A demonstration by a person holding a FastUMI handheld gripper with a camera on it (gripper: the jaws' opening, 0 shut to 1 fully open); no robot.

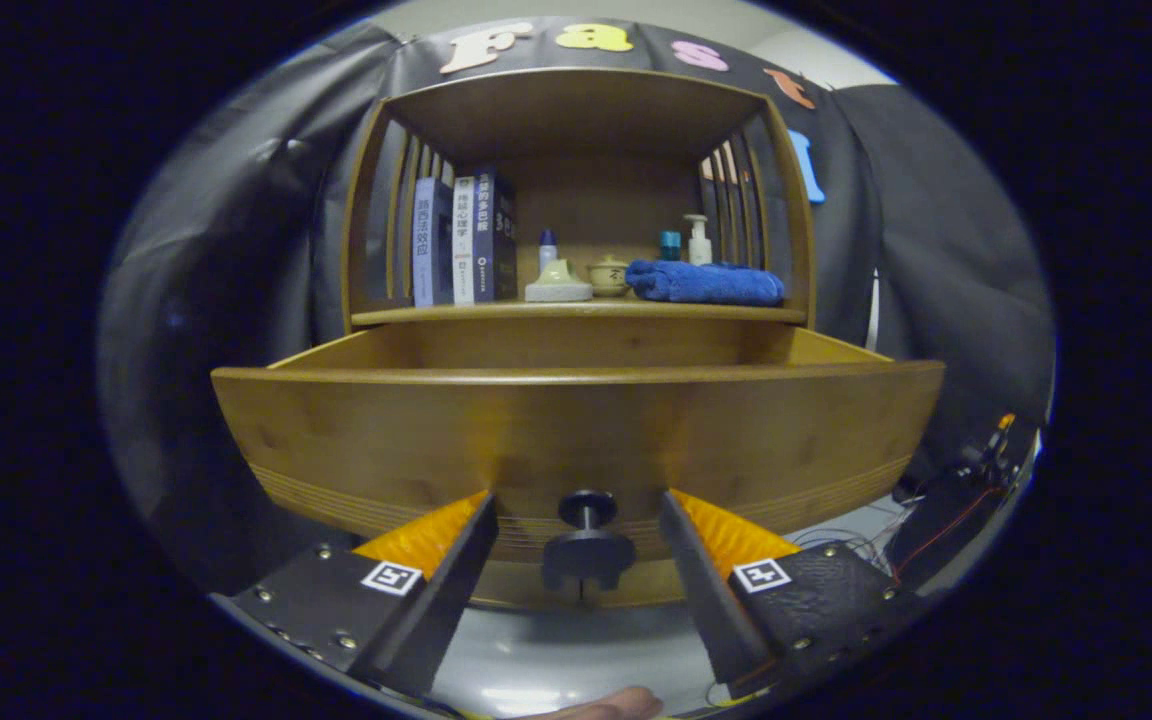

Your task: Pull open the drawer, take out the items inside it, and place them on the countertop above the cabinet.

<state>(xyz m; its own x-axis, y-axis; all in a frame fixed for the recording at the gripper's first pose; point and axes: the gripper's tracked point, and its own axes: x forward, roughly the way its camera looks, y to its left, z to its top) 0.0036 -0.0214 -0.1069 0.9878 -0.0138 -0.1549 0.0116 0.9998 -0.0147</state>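
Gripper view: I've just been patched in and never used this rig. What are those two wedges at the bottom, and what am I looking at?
The camera rides on a hand-held claw and looks forward along its two fingers; those are the wedges. They stand open on either side of the dark knob, not touching it. The knob belongs to a wooden drawer, pulled out toward you; its inside is hidden. On the shelf above stand books, small bottles, a small pot and a folded blue towel. Nothing is held.

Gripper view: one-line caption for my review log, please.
Open gripper with its fingers either side of the knob on the pulled-out wooden drawer, below a shelf holding books and a blue towel.
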